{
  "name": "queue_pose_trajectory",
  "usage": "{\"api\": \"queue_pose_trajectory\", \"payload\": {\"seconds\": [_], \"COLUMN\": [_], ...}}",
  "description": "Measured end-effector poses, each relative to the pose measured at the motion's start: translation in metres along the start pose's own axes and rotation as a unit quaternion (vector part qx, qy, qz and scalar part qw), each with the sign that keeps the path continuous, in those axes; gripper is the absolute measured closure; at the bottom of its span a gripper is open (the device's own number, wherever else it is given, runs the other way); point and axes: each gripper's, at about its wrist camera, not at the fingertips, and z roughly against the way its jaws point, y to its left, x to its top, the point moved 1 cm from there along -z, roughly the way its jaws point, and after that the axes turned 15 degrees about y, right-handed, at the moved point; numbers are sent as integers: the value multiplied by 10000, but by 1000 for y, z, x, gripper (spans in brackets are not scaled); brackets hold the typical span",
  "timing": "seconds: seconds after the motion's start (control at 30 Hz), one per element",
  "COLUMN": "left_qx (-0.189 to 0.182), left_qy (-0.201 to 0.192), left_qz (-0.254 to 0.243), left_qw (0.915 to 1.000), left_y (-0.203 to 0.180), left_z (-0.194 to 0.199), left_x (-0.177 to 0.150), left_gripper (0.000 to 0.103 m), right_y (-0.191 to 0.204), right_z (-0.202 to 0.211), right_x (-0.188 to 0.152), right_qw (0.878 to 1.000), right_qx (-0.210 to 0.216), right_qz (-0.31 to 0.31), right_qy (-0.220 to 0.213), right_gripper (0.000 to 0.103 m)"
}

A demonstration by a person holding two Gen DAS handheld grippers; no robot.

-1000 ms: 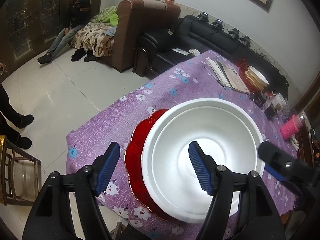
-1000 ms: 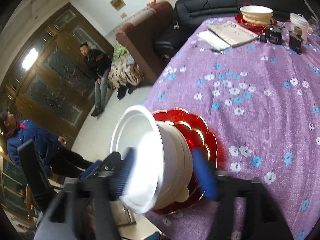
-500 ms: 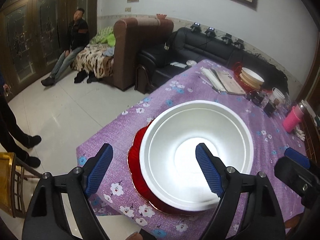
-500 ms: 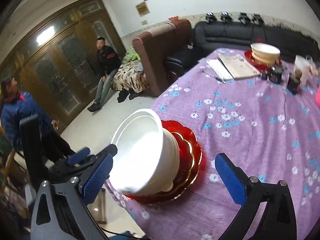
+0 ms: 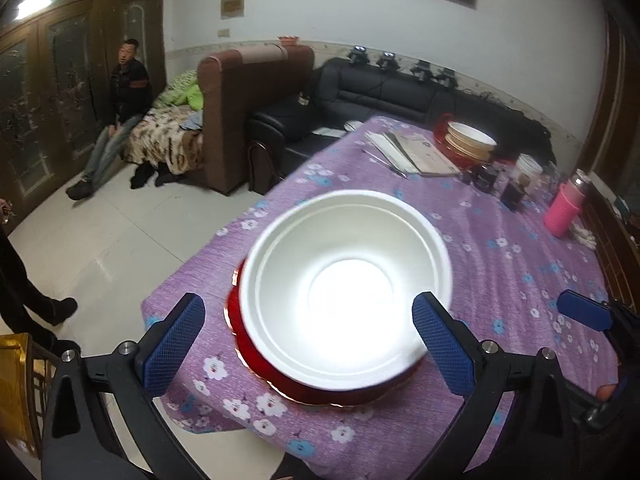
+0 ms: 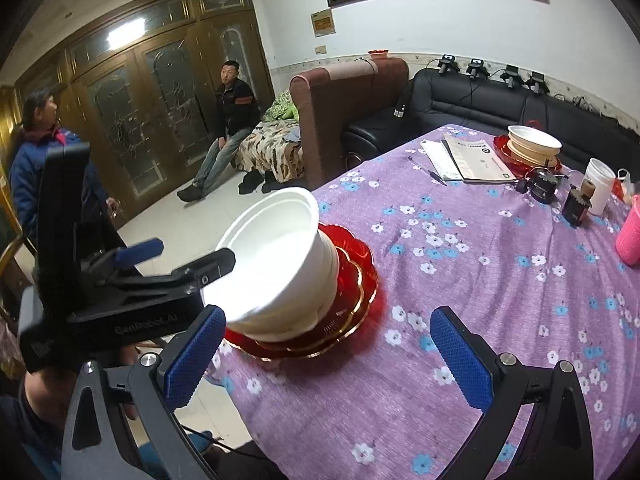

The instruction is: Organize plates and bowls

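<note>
Both grippers just let go of the white bowls, stack's parked on the red plate

Closest to the cameras, the left gripper (image 5: 308,340) and right gripper (image 6: 326,356) both have their fingers spread wide and empty, backed off from a second ago when they were in close. The nested white bowls (image 5: 347,296) sit on the red scalloped plate (image 6: 352,280) near the table's front corner, so that placement looks done. Way past it, a second bowl-and-plate stack (image 6: 534,144) waits at the far end of the purple floral tablecloth (image 6: 500,280).

Table in purple floral cloth (image 6: 500,280), red plate (image 6: 356,280), papers (image 6: 468,160), pink cup (image 5: 566,208)
</note>
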Motion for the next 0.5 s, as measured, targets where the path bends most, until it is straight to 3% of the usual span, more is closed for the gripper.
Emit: {"api": "queue_pose_trajectory", "payload": {"seconds": [0.1, 0.23, 0.5], "left_qx": [3, 30, 75], "left_qy": [91, -202, -53], "left_qz": [-6, 112, 181], "left_qw": [10000, 9997, 9998], "left_y": [-1, -2, 0], "left_z": [-4, -1, -8], "left_x": [-1, -5, -3], "left_gripper": [0, 0, 0], "right_y": [-1, -3, -4], "right_z": [0, -3, -11], "right_x": [-3, -3, 0], "right_qw": [10000, 10000, 9999], "right_qx": [-31, -44, -99], "right_qz": [12, 12, 30], "right_qy": [28, 64, 135], "right_gripper": [0, 0, 0]}}
